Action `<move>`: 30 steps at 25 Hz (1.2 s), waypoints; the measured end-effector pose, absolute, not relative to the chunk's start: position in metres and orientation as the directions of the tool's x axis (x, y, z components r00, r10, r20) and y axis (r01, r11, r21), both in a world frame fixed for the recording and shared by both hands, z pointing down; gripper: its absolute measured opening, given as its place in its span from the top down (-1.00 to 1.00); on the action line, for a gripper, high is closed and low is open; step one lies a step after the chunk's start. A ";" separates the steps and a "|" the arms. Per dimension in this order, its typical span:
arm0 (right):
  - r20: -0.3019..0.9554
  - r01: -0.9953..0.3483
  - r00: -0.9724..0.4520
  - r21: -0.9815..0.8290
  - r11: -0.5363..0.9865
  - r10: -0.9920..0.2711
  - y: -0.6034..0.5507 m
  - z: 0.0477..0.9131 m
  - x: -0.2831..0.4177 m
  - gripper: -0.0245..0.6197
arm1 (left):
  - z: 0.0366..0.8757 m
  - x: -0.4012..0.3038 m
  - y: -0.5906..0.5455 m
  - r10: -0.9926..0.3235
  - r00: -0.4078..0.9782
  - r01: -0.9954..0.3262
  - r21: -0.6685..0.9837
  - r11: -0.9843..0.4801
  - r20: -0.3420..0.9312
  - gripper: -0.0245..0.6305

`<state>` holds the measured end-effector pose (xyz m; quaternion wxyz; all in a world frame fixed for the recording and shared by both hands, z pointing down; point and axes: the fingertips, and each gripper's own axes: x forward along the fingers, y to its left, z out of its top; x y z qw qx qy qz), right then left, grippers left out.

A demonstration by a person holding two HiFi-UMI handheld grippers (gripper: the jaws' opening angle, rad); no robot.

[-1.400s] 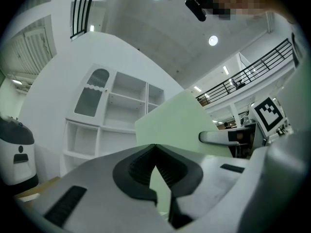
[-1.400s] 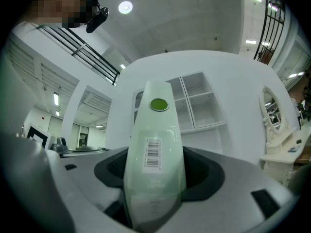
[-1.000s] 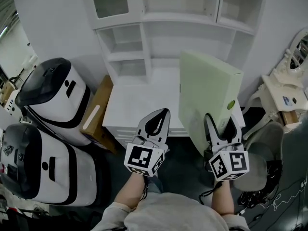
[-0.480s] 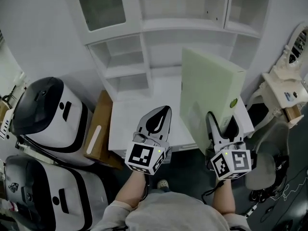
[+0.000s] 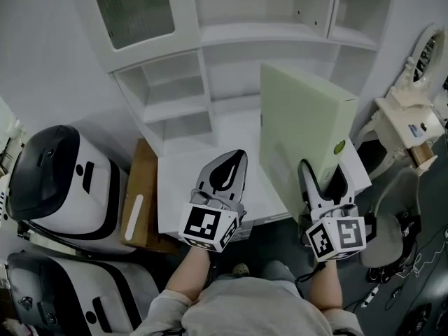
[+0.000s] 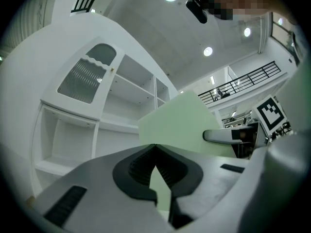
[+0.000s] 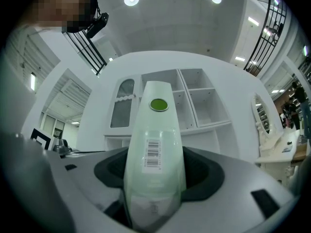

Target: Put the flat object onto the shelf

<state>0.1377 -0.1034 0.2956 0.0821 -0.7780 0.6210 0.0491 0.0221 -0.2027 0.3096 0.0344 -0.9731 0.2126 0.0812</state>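
Observation:
A flat pale-green box (image 5: 299,135) stands on edge in the air, with my right gripper (image 5: 323,177) shut on its lower edge. The right gripper view looks straight along the box's (image 7: 155,149) narrow side, with its barcode label and green dot. My left gripper (image 5: 227,176) is shut with nothing in it, beside the box and apart from it. In the left gripper view the box (image 6: 180,125) shows beyond the closed tips (image 6: 155,145). The white shelf unit (image 5: 210,37) with open compartments rises ahead over a white counter (image 5: 203,159).
Two large white-and-black machines (image 5: 59,180) stand at the left, with a brown cardboard box (image 5: 138,205) between them and the counter. An ornate white stand (image 5: 413,124) and a grey chair (image 5: 392,222) are at the right. Cables lie on the floor at the lower right.
The view has shifted towards the shelf unit, so the machines slid left and down. Both grippers and the green box keep nearly the same place in view.

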 end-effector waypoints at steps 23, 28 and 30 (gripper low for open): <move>-0.197 -0.567 0.044 0.802 -0.187 -0.979 -0.173 0.160 0.162 0.02 | 0.285 0.048 -0.257 -0.484 0.845 -0.502 -0.027 -0.864 -0.230 0.88; -0.178 -0.358 0.031 0.917 -0.178 -0.983 -0.198 0.143 0.162 0.02 | 0.283 0.047 -0.267 -0.514 0.824 -0.533 -0.021 -0.846 -0.239 0.88; -0.174 -0.284 0.019 0.943 -0.172 -0.985 -0.209 0.141 0.161 0.02 | 0.283 0.046 -0.271 -0.528 0.814 -0.548 -0.019 -0.836 -0.241 0.88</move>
